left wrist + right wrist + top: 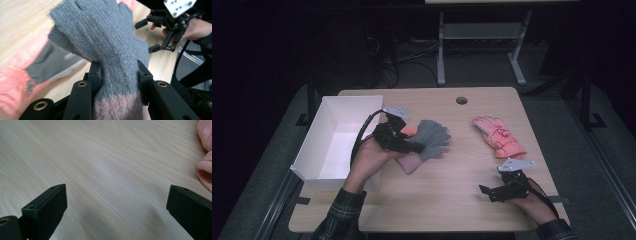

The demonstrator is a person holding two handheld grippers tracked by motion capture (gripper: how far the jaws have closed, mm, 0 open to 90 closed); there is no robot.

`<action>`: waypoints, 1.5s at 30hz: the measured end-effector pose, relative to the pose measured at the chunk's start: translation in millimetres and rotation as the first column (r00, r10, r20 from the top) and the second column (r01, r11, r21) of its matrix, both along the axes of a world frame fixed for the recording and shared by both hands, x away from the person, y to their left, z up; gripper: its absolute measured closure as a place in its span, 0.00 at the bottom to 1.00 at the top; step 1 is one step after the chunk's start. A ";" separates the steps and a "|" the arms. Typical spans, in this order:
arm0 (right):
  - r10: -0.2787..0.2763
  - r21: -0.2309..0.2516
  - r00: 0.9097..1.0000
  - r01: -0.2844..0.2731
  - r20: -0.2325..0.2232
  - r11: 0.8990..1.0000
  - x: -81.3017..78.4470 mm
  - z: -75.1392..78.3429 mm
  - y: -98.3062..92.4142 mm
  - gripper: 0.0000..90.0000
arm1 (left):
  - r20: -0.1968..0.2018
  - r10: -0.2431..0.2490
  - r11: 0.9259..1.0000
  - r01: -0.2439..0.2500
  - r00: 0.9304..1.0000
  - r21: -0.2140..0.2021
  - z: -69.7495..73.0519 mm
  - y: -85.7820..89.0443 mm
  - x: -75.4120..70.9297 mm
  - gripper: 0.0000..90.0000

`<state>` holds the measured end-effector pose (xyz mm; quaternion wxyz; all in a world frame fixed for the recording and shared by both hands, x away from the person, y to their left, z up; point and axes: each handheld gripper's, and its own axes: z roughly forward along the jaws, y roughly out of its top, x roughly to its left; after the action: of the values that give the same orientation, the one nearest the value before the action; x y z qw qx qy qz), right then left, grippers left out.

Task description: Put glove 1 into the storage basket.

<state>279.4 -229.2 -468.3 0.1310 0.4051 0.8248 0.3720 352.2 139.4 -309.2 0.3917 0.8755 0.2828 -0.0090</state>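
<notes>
A grey knit glove (432, 136) with a pale pink cuff hangs just above the table, and my left gripper (419, 146) is shut on it near the cuff. In the left gripper view the glove (110, 45) is pinched between both jaws. Beneath it lies a salmon-pink padded glove (20, 75) with a grey palm, of which a small part peeks out (409, 131). A second salmon-pink glove (499, 137) lies at the right of the table. My right gripper (486, 194) rests open near the front right, its jaws (116, 202) wide apart over bare wood.
A white open box (312, 150) stands at the table's left edge, right beside my left hand. The wooden table (452, 200) has a round cable hole (461, 100) at the back. A desk frame and cables stand on the floor beyond.
</notes>
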 end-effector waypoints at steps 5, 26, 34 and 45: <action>-0.002 0.001 1.000 0.002 -0.007 1.000 0.3 -0.4 -0.1 0.03 | 0.019 0.033 0.999 -0.033 0.999 -0.017 10.6 14.5 3.8 0.73; 0.042 0.023 0.999 -0.042 0.023 0.999 3.6 6.6 4.9 0.03 | 0.075 0.210 0.977 -0.212 0.975 0.027 39.7 76.9 8.4 0.73; 0.057 0.039 0.998 -0.058 0.030 0.998 2.7 8.7 3.9 0.03 | 0.087 0.304 0.951 -0.307 0.949 0.024 42.5 112.2 10.2 0.73; 0.062 0.037 0.998 -0.063 0.027 0.997 4.1 7.9 4.8 0.03 | 0.100 0.413 0.903 -0.421 0.905 0.080 24.9 148.2 25.3 0.73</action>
<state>283.5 -224.3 -460.5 0.1222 0.3769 0.8280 0.3967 377.5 287.6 -284.3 0.3516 0.8126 0.4477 0.1245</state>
